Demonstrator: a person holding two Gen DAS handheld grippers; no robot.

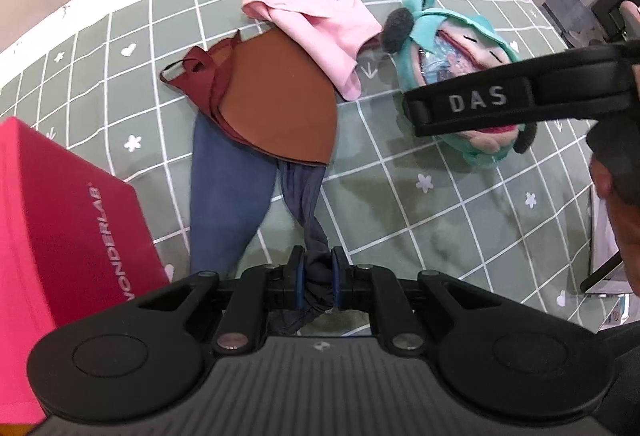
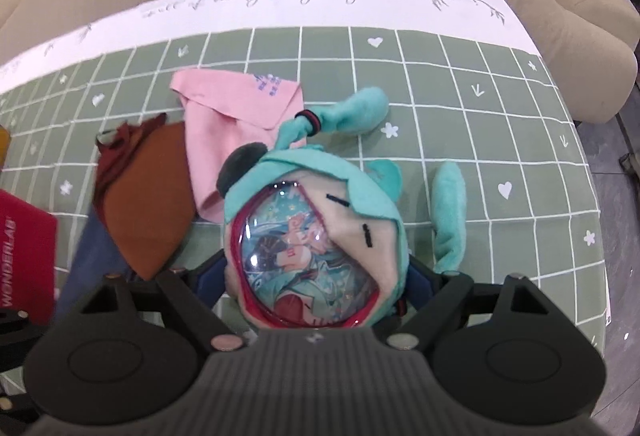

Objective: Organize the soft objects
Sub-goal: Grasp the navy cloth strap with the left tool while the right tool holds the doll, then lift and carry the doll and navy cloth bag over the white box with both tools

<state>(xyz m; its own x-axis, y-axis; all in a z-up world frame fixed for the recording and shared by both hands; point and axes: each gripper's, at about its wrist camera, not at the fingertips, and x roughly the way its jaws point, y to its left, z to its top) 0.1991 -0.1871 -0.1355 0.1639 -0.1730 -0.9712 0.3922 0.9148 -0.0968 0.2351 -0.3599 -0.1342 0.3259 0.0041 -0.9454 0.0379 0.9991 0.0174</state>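
The left gripper [image 1: 316, 278] is clenching the navy cloth [image 1: 228, 196] while the right gripper [image 2: 316, 276] is apparently grasping the plush toy [image 2: 312, 232] above the counter [image 2: 500, 140]; next, probably stowing both.

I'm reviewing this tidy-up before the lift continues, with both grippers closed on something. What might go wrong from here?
1. The left gripper pinches only a bunched end of the navy cloth, whose far end lies under the brown fabric piece; lifting may drag that and the pink cloth along.
2. The right gripper spans the bulky teal plush pouch with wide jaws; its soft body may squeeze out and drop.
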